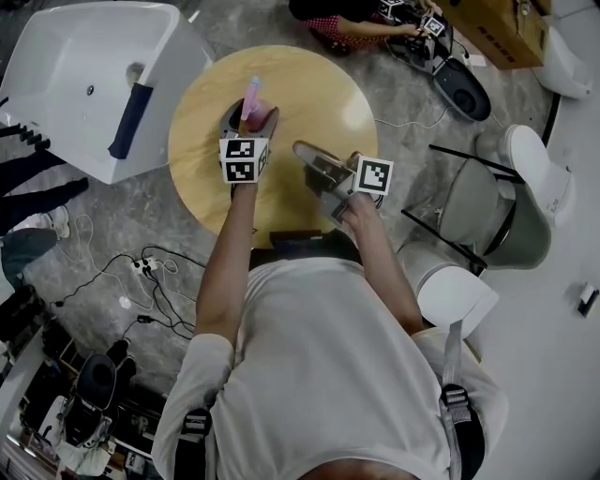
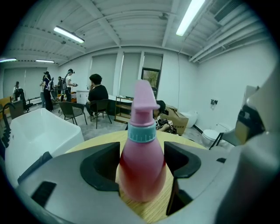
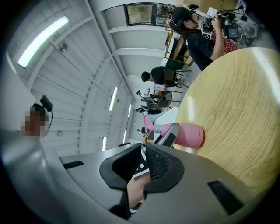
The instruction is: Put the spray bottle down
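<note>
A round wooden tabletop (image 1: 309, 94) sits at upper centre. A white basin (image 1: 84, 66) stands at upper left, a cardboard box (image 1: 506, 28) at upper right, a grey chair (image 1: 483, 202) at right; cables (image 1: 155, 281) trail at lower left.

We're in a big open lab hall here: bare grey concrete floor (image 1: 122, 225) strewn with cables (image 1: 155, 277), long strip lights (image 2: 190, 17) under an exposed ceiling. A loose white basin (image 1: 75, 75), a toilet (image 2: 214, 136) and a cardboard box (image 1: 502, 28) stand about, and a seated person (image 2: 97, 94) works behind.
</note>
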The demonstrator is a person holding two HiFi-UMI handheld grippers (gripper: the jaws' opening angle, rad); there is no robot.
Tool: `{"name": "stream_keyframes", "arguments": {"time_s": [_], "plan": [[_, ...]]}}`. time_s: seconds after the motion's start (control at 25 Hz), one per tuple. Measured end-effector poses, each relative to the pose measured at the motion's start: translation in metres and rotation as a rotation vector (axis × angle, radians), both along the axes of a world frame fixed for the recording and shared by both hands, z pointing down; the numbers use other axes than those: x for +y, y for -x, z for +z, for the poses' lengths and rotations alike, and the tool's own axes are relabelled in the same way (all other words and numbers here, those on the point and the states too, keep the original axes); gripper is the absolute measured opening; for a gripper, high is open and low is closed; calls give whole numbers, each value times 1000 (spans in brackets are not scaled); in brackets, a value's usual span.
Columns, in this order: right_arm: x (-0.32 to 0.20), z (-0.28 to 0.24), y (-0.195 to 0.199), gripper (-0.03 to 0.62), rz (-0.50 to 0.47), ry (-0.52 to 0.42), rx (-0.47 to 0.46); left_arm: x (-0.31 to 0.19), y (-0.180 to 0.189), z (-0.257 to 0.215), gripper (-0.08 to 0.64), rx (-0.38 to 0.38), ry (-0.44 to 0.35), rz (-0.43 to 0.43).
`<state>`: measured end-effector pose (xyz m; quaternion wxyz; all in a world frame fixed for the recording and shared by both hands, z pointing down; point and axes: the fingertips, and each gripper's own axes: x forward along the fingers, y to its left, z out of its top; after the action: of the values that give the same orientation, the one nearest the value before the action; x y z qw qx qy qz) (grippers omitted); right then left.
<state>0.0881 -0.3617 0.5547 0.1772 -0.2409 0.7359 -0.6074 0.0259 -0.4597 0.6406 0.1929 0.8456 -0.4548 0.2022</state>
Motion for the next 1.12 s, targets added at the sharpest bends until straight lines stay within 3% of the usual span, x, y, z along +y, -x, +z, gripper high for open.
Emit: {"name": "stream_keyframes", "arguments": {"time_s": [0.6, 0.92, 1.12], "plan": [[9, -6, 0, 35, 1, -27, 12, 23, 4, 4, 313, 12, 27, -7], [18, -12, 4, 35, 2, -41, 19, 47, 17, 3, 313, 42, 91, -26], [30, -22, 11, 35, -4, -68, 25, 76, 33, -2, 311, 24, 137, -36]]}}
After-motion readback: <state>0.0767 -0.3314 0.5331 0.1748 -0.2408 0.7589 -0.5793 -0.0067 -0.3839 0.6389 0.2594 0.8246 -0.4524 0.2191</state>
